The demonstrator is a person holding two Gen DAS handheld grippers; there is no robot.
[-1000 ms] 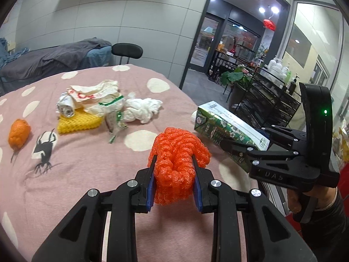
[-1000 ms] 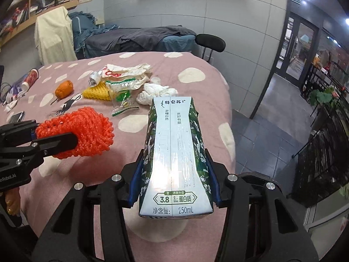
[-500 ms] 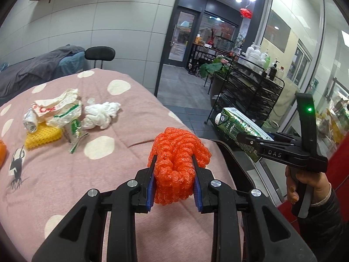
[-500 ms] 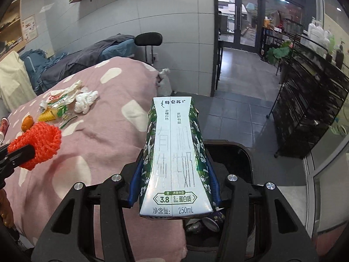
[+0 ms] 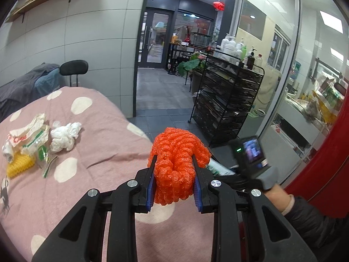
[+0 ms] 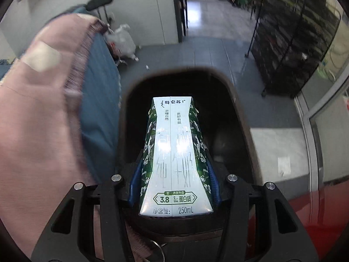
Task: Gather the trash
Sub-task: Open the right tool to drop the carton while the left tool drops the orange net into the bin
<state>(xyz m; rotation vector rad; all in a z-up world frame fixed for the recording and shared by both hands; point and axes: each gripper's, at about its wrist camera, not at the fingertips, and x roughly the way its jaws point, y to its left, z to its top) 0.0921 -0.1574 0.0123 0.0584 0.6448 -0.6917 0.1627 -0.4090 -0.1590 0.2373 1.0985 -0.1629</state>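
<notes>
**2 wrist cams, 2 very different angles**

Left wrist fisheye sits low behind its black gripper point(image 5: 174, 170), looking level across the pink polka-dot tablecloth point(image 5: 98, 152) toward the glass doorway and the black wire shelving rack point(image 5: 226, 100).

Right wrist fisheye tilts steeply down past its black gripper point(image 6: 174, 170), close over the dark open trash bin point(image 6: 220, 109) on grey floor tiles.

Both catch the tablecloth edge, the rack and the doorway floor.
</notes>
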